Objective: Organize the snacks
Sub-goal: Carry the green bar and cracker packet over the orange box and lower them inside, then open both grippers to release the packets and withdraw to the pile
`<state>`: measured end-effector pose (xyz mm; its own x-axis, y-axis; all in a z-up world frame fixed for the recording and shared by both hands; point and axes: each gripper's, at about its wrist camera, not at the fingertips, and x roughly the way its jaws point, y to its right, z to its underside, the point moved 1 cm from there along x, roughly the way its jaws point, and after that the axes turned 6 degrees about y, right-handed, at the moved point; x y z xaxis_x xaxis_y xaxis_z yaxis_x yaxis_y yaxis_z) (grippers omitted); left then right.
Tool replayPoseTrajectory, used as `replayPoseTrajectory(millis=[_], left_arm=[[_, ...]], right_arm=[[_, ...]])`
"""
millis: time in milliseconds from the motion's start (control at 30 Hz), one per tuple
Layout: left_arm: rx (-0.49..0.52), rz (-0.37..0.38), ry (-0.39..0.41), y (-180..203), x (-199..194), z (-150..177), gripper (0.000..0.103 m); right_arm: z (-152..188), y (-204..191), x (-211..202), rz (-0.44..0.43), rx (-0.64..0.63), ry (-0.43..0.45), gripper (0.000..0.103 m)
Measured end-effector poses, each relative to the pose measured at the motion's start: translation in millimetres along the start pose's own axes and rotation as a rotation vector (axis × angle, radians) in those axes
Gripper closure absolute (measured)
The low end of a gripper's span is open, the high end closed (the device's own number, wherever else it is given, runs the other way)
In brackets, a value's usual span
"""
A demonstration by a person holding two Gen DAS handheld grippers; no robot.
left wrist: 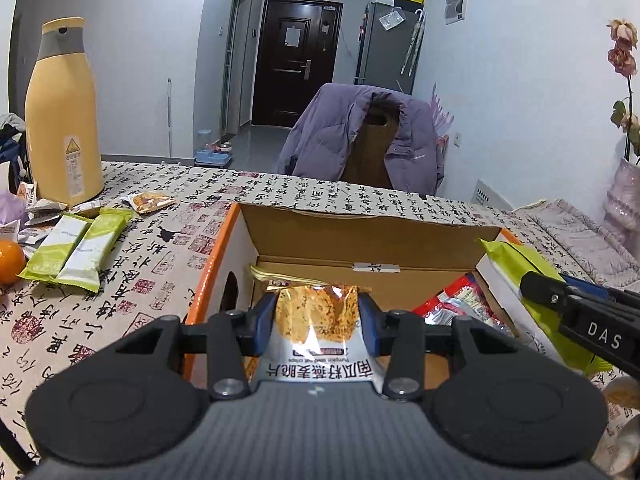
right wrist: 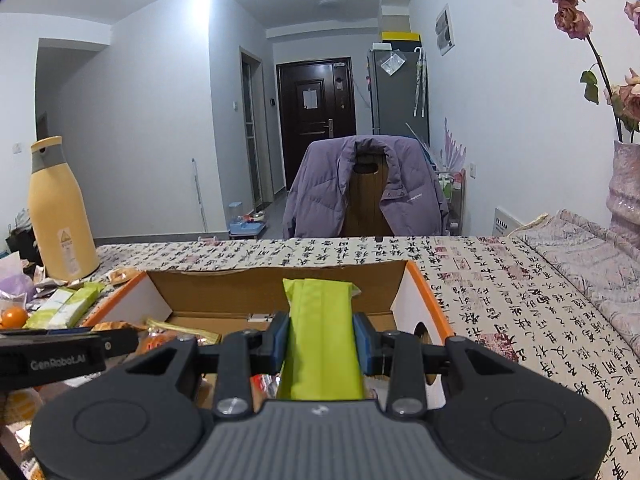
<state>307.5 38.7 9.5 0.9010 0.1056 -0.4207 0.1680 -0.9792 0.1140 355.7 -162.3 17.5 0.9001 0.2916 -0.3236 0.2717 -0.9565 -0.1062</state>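
Observation:
An open cardboard box [left wrist: 224,248] with orange edges stands on the table. My left gripper [left wrist: 318,320] is shut on a crisp packet [left wrist: 316,320] with an orange and silver wrapper, held over the box's near side. My right gripper [right wrist: 322,340] is shut on a lime-green snack packet [right wrist: 320,328] above the same box [right wrist: 424,300]. In the left wrist view the right gripper's black finger [left wrist: 580,312] and the green packet [left wrist: 516,256] show at the right. A red packet [left wrist: 456,300] and a yellow one [left wrist: 272,274] lie inside the box.
A tall yellow thermos [left wrist: 60,120] stands at the table's left, with two green-white packets [left wrist: 76,252], small sachets [left wrist: 150,202] and an orange [left wrist: 8,260] near it. A chair with a purple jacket [left wrist: 360,136] is behind the table. A vase of flowers [right wrist: 626,184] stands far right.

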Motion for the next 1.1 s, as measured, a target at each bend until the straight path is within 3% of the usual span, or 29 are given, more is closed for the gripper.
replayPoseTrajectory(millis=[100,133,167,200,233,267,600,800,1100], left_arm=[[-0.019,0.011,0.013,-3,-2,1,0.052],[-0.022,0.018,0.023,-4,-4,1,0.048],[-0.027,0.019,0.032,-5,-6,0,0.034],[-0.035,0.014,0.042,-6,-8,0,0.012],[-0.045,0.007,0.055,-8,-10,-1,0.003],[-0.056,-0.001,0.076,-9,-13,-1,0.0],[-0.059,-0.014,0.092,-9,-22,-4,0.0],[-0.077,-0.037,0.057,-4,-30,-10,0.0],[-0.054,-0.074,0.045,-23,-87,-14,0.0]], right_arm=[[2,0,-3,0.0,0.014,-0.019,0.066],[2,2,-4,0.003,0.023,-0.023,0.054],[1,3,-5,0.003,0.028,-0.026,0.033],[1,5,-7,0.002,0.035,-0.021,0.023],[0,6,-10,0.003,0.042,-0.009,0.005],[-1,7,-12,0.006,0.045,0.001,0.0],[-2,16,-17,0.023,0.077,0.012,0.0],[-7,16,-26,0.021,0.072,0.03,0.0],[-26,10,-61,-0.055,0.068,0.072,0.0]])
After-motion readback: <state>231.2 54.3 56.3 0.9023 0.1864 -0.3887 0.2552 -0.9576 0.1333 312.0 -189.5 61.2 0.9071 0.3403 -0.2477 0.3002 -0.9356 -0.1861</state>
